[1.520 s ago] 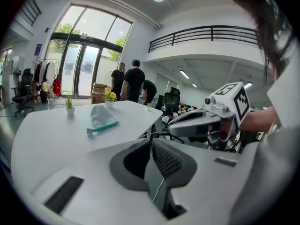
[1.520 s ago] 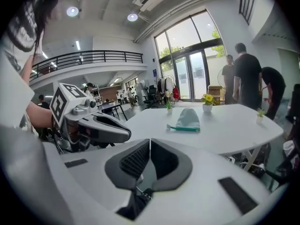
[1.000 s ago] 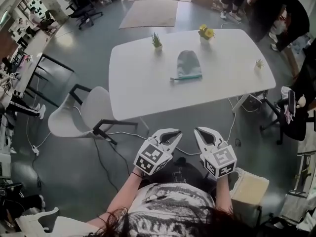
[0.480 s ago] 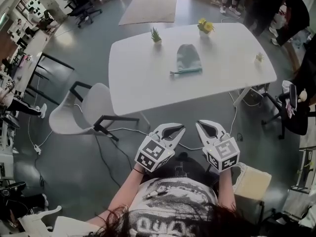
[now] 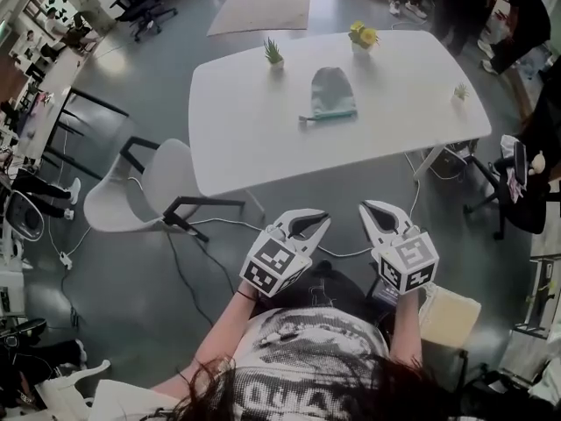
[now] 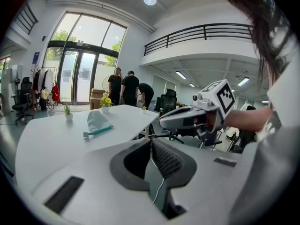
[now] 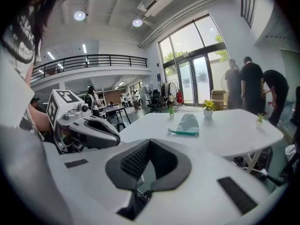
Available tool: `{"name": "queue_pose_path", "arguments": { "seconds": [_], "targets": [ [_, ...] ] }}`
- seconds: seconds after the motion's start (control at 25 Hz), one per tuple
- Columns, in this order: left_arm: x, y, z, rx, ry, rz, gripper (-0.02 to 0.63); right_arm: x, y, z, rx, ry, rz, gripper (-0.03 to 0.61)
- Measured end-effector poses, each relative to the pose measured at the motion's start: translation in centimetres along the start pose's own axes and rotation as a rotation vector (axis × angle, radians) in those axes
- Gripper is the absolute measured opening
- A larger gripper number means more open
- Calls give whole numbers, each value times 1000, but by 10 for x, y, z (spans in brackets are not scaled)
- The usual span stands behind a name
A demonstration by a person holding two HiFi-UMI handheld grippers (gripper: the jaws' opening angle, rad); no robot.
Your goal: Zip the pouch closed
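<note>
Status: zipping not started. Left claw (image 5: 323, 221) and right claw (image 5: 365, 207) are both pressed together with nothing in them. Both sit side by side close to the person's torso, well short of the table (image 5: 254, 147). Looks like a ready pose, both aimed at the table.

Pouch (image 5: 333, 95) lies flat at far-middle of the table, between the green plant (image 5: 273, 53) on the far left and the yellow flowers (image 5: 362, 33). Its teal zipper edge faces the near side with the pull end sticking out left. That suits a near-side approach: probably one claw pins the fabric and the other runs the pull. Can't tell how far the zip is open.
</note>
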State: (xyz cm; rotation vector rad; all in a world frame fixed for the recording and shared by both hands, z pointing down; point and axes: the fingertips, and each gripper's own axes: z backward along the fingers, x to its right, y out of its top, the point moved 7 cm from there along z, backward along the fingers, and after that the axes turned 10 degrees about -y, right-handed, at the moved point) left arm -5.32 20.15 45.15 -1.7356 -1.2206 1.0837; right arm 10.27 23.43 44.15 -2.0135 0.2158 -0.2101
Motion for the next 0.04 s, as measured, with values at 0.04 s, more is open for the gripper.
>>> {"name": "queue_pose_path", "arguments": {
  "seconds": [0.04],
  "targets": [
    [-1, 0, -1, -1, -2, 0, 21, 3, 1, 0, 2, -3, -6, -9]
  ]
}}
